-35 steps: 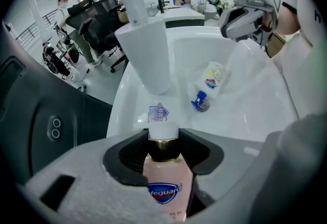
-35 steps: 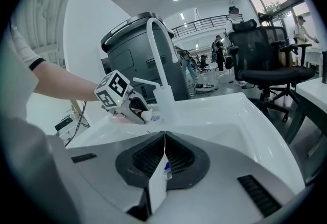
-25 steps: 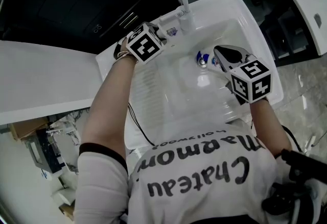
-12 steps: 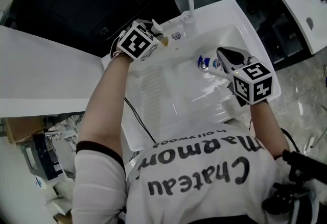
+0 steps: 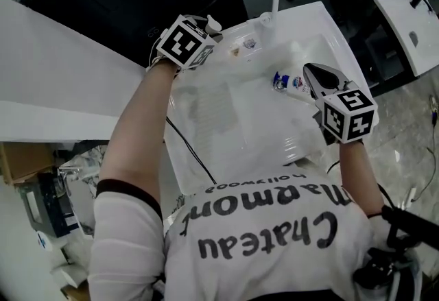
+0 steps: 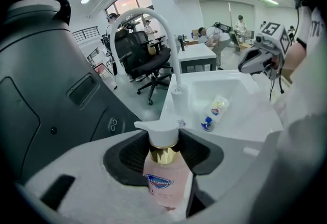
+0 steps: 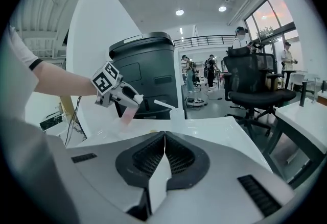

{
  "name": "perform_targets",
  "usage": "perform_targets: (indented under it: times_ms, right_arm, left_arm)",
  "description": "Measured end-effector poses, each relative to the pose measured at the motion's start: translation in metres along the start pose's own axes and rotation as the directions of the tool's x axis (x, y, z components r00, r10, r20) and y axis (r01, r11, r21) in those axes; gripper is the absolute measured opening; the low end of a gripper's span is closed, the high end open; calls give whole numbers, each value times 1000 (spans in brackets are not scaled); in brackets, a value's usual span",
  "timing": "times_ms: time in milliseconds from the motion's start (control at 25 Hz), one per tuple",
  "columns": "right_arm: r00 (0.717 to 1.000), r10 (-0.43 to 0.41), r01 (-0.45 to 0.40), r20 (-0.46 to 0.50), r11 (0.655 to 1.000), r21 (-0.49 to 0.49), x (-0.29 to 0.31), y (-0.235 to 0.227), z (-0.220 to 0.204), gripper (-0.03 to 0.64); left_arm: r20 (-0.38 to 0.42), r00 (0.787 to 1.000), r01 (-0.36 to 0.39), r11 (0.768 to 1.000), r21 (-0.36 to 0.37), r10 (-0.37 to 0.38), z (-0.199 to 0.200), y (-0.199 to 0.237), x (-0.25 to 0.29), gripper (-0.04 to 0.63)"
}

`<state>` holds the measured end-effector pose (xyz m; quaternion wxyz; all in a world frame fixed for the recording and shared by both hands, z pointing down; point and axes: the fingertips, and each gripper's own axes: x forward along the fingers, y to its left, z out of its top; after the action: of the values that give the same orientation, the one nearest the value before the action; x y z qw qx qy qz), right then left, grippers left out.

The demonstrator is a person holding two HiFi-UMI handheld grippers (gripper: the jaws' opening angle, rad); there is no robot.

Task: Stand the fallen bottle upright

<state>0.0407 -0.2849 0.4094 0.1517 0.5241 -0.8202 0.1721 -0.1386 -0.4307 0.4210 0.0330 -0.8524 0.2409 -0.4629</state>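
**A:** Which step are we in?

**B:** I judge it is the lift. The left gripper [image 6: 163, 141] has its jaws closed on the pink pump bottle [image 6: 164, 177]. It clamps the body, and the white pump head sticks out beyond the tips. The bottle is in the air, over the back left corner of the sink [image 5: 312, 15], near the faucet [image 6: 175, 65].

**A:** And the other claw?

**B:** The right gripper [image 7: 164, 139] has its jaws pressed together with nothing between them. It hangs over the right side of the basin.

**A:** What does the next move need?

**B:** The bottle must be turned until its base looks down, then lowered on a flat part of the rim and let go only when it stands. How much it leans now I cannot tell well, because the far view of it is small and blurred.

**A:** Anything else lying down?

**B:** Yes, a small bottle [image 6: 215, 111] with a blue cap lies on its side in the basin, well apart from both grippers.

**A:** What changed since a second ago?

**B:** In the head view the left gripper was low beside the faucet base. Now it is higher and further to the left, with the bottle. The right one rose a little, and the small bottle did not move
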Motion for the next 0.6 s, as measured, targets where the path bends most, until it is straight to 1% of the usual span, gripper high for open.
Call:
perform_targets:
  times_ms: [200,280,360,600]
  right_arm:
    - [1000,-10,10,-3,1000,-18,-3,18,6,14]
    - [1000,-15,15,-6,999,-34,-6,28,10,14]
    - [1000,-18,17,-3,999,-45,-8,34,13,14]
    - [1000,-13,13,8,997,-77,-6,31,22,14]
  left_arm:
    - [14,1000,-16,999,30,16,-1,5,-20,191]
    - [34,999,-21,1000,7,21,-2,9,-32,190]
    - [62,998,-26,999,-32,28,-3,13,-42,190]
    - [105,993,-40,993,-114,52,-5,25,-51,190]
